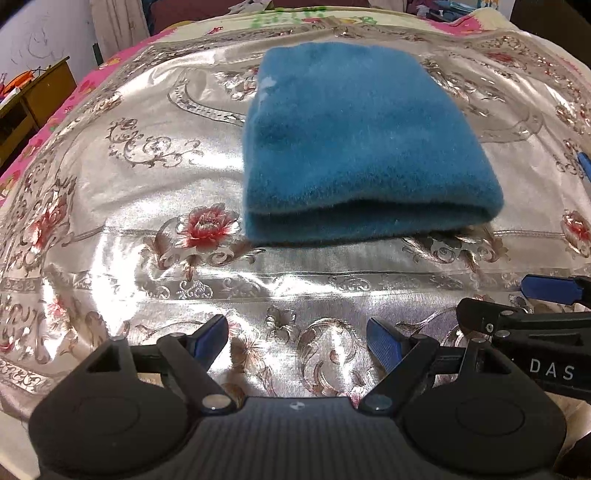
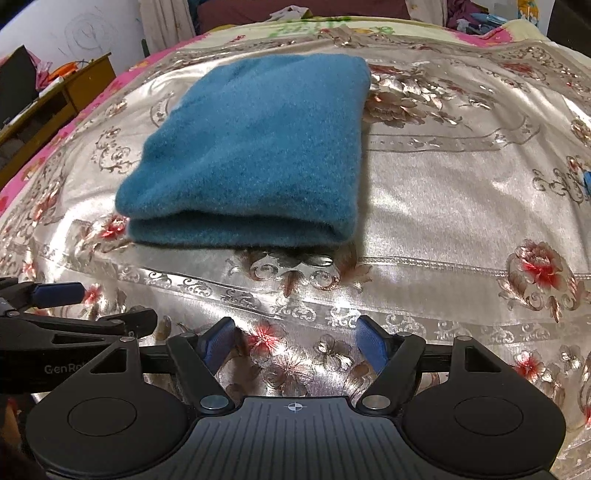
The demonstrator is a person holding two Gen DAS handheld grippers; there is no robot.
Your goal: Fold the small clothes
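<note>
A fuzzy teal garment (image 1: 354, 147) (image 2: 251, 155) lies folded into a thick rectangle on a shiny silver floral bedspread (image 1: 147, 192) (image 2: 454, 199), its doubled edge facing me. My left gripper (image 1: 295, 328) hovers open in front of that edge, with nothing between its blue pads. My right gripper (image 2: 295, 325) stands open too, empty and clear of the garment. The two grippers sit side by side: a right gripper finger (image 1: 546, 290) shows at the left wrist view's right edge, and a left gripper finger (image 2: 59, 291) shows at the right wrist view's left edge.
A pink floral sheet (image 1: 77, 92) borders the bedspread on the left. Beyond it stands a wooden desk (image 1: 40, 92) (image 2: 77, 81) with clutter on it. Curtains (image 2: 166, 26) and piled clothes (image 2: 469, 14) lie past the bed's far edge.
</note>
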